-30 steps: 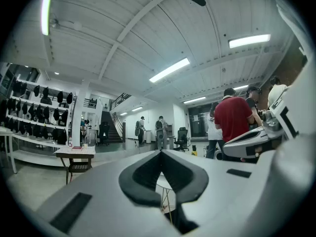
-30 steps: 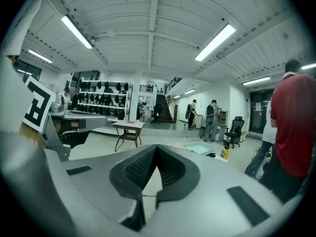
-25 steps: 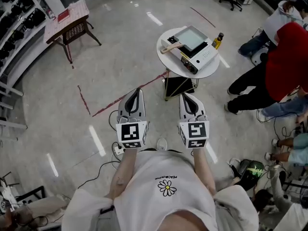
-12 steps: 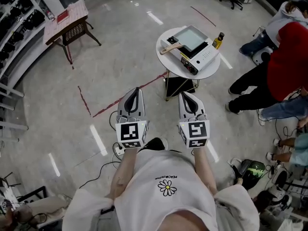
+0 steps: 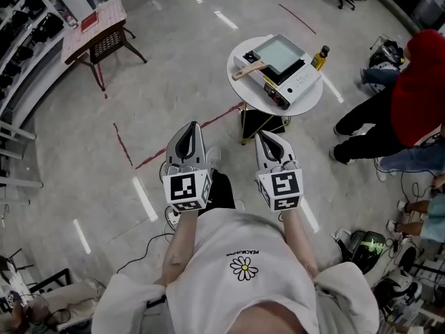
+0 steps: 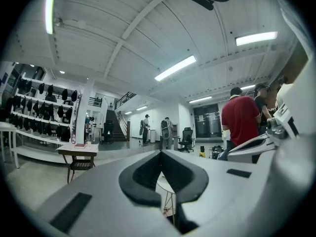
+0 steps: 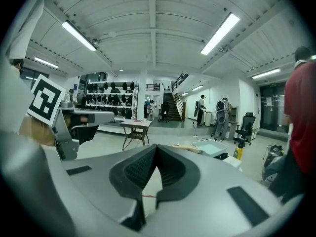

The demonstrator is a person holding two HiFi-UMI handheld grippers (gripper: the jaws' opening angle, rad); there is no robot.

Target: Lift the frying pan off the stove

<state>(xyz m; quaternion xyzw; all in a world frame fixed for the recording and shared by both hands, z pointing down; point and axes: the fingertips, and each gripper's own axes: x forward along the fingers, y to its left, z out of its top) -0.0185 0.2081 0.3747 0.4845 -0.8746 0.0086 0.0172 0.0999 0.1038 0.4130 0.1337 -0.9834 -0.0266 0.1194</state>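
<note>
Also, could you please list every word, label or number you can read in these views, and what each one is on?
"PEAC…": white T-shirt, an upside-down line above the daisy; the rest is too blurred to read.
Cubes on the left gripper and right gripper: square coded patterns only, no letters.
Stove front panel and bottle label: too small to read.

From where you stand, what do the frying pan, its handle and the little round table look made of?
Frying pan: probably coated metal, going by the pale, matte inside and thin square rim. Handle: looks like wood, light tan and unpainted. Round table: smooth white top, perhaps laminate or painted board; too small here to be sure.
</note>
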